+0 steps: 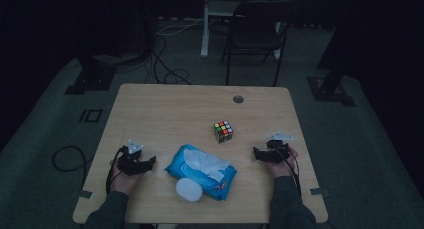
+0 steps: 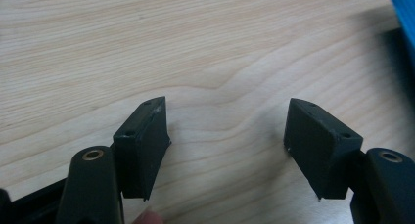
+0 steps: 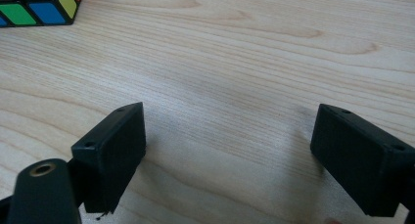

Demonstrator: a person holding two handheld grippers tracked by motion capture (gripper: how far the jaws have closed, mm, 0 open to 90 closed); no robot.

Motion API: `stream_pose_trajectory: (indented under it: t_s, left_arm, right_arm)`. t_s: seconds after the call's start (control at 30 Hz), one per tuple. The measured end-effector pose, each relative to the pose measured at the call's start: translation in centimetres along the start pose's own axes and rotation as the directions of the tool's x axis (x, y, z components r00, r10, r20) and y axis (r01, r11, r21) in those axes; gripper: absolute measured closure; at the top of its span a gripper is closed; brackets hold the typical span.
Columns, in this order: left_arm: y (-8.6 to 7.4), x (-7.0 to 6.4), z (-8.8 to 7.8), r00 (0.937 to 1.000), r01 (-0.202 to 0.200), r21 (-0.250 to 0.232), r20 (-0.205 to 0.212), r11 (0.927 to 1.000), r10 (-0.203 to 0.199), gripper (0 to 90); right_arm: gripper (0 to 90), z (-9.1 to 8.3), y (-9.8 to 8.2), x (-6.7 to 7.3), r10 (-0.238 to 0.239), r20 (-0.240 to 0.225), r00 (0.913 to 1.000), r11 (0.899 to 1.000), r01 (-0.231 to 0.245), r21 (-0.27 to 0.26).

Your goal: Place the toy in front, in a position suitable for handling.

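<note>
Both the left gripper and right gripper rest open and empty beside the soft, crinkly wipes pack lying mid-table between them, probably best pinched by 1 edge.

Recording lab or studio: lone wooden table on grey carpet, black-curtained surround, loose floor cables, equipment stand bases (one empty chair behind).

Multicoloured puzzle cube cut off by right gripper view's top-left corner; blue plastic wipes pack clipped at left gripper view's right edge.
</note>
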State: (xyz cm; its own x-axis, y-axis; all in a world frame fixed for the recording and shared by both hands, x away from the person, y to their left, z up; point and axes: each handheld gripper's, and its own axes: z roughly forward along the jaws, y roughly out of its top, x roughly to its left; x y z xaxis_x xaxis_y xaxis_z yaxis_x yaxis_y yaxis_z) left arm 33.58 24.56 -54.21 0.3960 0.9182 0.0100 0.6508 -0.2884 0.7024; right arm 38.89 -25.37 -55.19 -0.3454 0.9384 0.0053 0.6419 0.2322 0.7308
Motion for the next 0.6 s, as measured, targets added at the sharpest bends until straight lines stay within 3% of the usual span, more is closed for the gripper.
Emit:
stream_pose_trajectory:
  t_s: [0.13, 0.33, 0.43, 0.6]
  left_arm:
    - [0.0, -0.4, -0.3, 0.9998, -0.017, 0.004, 0.007, 0.9998, 0.017, 34.3]
    - [-0.3, -1.3, -1.6, 0.9991, -0.03, -0.036, 0.03, 0.9989, 0.031, 34.5]
    - [-0.5, -2.1, -2.5, 0.9974, -0.053, -0.062, 0.046, 0.9967, 0.056, 34.6]
    - [-0.8, -3.3, -3.1, 0.993, -0.092, -0.067, 0.069, 0.9936, 0.096, 35.1]
  right_arm:
    - [13.2, 0.0, 0.0, 0.0, 0.0, 0.0, 1.0, 1.0, 0.0, 0.0]
    - [13.1, 0.0, 0.0, 0.0, 0.0, 0.0, 1.0, 1.0, 0.0, 0.0]
    - [13.2, 0.0, 0.0, 0.0, 0.0, 0.0, 1.0, 1.0, 0.0, 0.0]
    - [13.1, 0.0, 0.0, 0.0, -0.001, 0.0, 1.0, 1.0, 0.001, 0.0]
